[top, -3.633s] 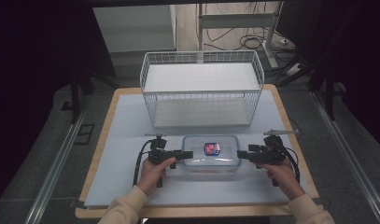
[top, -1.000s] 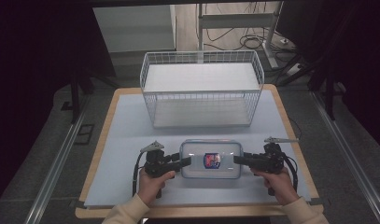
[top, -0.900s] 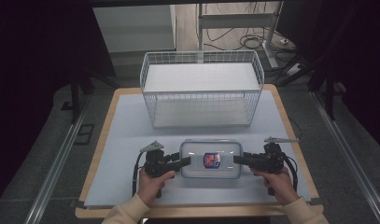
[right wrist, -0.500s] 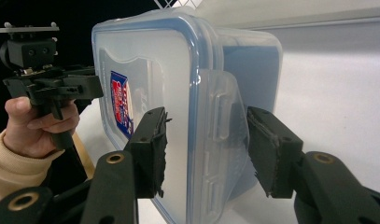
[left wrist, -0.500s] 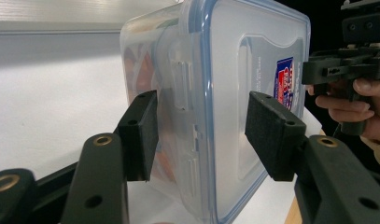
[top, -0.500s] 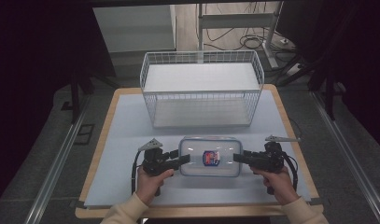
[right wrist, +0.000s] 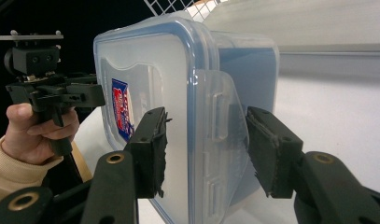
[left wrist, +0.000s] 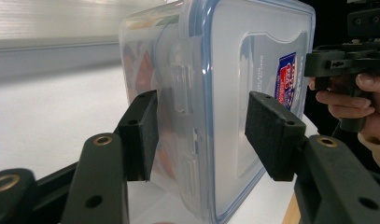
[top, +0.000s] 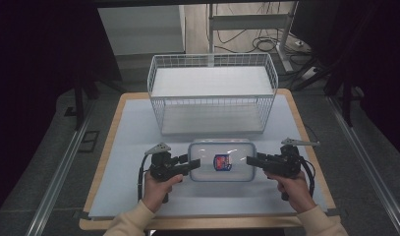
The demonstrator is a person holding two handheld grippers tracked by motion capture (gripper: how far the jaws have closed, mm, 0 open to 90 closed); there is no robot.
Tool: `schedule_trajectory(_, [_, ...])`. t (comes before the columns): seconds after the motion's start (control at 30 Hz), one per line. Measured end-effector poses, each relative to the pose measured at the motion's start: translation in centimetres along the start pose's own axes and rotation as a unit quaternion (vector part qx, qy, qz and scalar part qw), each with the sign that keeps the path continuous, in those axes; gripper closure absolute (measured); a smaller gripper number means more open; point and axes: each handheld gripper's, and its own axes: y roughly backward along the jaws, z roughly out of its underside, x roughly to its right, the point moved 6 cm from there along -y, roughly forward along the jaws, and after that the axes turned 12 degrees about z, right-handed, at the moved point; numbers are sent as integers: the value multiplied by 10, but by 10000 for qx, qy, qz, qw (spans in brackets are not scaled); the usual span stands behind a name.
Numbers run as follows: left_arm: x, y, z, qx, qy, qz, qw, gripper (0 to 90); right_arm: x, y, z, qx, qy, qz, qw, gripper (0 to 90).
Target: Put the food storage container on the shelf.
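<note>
A clear plastic box (top: 221,160) with a blue-rimmed lid sits flat on the counter (top: 138,123), just in front of the white wire basket (top: 212,93). The left claw (top: 193,163) grips the box's left end — pads clamped over the lid and base. The right claw (top: 250,160) straddles the latch flap at the right end, though I cannot tell whether its pads press.

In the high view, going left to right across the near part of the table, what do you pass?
Left gripper → lidded plastic container → right gripper.
</note>
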Motion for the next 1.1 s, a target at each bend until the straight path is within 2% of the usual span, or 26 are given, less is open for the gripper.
schedule_trajectory(0.37, [0, 8, -14, 144, 5, -11, 9999, 457, -8, -1, -13, 113, 142, 10, 9998, 501])
schedule_trajectory(0.53, [-1, 15, -28, 257, 12, -32, 9997, 456, -15, -2, -28, 178, 217, 15, 9996, 502])
schedule_trajectory(0.8, [1, 27, -51, 378, -97, -77, 9992, 456, -26, -4, -51, 255, 290, -36, 9992, 503])
schedule_trajectory(1.1, [2, 31, -69, 441, -90, -43, 9990, 456, -33, -2, -72, 310, 359, -4, 9989, 503])
